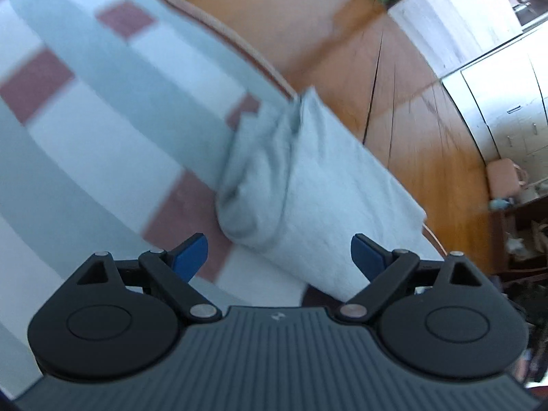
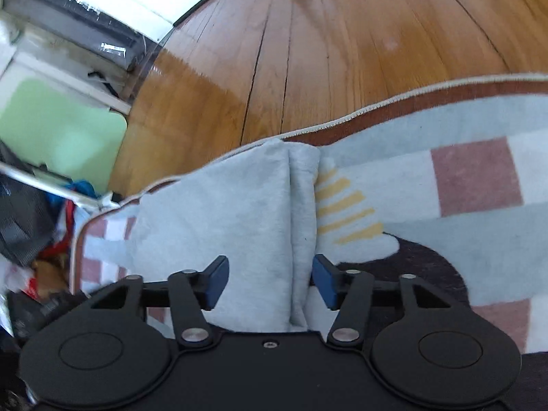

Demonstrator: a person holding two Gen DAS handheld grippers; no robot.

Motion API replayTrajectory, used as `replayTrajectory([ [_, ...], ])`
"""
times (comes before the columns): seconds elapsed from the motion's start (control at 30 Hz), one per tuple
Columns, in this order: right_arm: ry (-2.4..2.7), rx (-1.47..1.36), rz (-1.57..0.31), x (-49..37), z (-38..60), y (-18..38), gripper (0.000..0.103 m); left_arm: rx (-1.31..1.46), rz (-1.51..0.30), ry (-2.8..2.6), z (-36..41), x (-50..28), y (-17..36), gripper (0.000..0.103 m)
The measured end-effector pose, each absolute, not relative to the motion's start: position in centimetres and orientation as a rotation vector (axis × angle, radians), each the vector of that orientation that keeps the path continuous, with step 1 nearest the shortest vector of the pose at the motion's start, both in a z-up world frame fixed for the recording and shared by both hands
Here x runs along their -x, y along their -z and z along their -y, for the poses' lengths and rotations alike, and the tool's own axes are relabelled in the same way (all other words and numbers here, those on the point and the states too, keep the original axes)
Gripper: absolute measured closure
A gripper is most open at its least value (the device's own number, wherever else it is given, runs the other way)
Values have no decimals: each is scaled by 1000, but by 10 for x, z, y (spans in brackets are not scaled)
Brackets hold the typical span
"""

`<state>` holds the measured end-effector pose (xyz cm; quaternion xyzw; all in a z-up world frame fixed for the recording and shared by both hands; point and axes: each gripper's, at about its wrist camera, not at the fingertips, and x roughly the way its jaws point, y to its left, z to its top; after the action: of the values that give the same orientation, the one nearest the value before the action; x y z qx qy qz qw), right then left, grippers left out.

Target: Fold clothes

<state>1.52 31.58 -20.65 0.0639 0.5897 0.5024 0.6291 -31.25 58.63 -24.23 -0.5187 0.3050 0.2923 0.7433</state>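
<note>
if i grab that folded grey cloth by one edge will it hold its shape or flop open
Probably flops: the folded grey cloth is soft knit-looking fabric with loose, rumpled layers at one end, nothing stiff showing. Likely light, and it may drag rather than slide on the fuzzy patterned rug. Both tools, left and right, are open, gripping nothing.

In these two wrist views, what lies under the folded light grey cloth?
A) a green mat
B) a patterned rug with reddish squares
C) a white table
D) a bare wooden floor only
B: the folded grey cloth lies on the patterned rug near its edge, with the wooden floor beyond.
</note>
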Motion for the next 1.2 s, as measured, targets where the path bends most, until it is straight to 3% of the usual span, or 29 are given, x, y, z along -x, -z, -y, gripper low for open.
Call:
replayTrajectory([
  [0.4,-1128,-246,-1308,-43,-374,250,33,1181,-582,-600,-595,296,279,10],
  [0.47,-1166,-244,-1272,-37,-383,247,36,1204,-532,-605,-598,296,284,0],
  [0.53,-1201,-187,-1244,-29,-393,244,53,1217,-481,-617,-600,295,287,0],
  [0.57,-1215,-140,-1223,-25,-397,241,69,1190,-477,-631,-600,292,286,3],
  [0.6,-1235,-104,-1197,-21,-400,238,78,1120,-505,-649,-598,286,284,13],
  [0.63,-1249,-88,-1163,-16,-399,232,80,1050,-531,-667,-596,280,282,43],
  [0.73,-1291,-53,-1067,-2,-396,213,83,851,-581,-704,-581,263,266,56],
  [0.9,-1318,22,-956,18,-387,187,83,599,-624,-725,-545,240,234,58],
  [1.2,-1276,179,-859,29,-397,180,84,637,-667,-737,-550,236,237,58],
])
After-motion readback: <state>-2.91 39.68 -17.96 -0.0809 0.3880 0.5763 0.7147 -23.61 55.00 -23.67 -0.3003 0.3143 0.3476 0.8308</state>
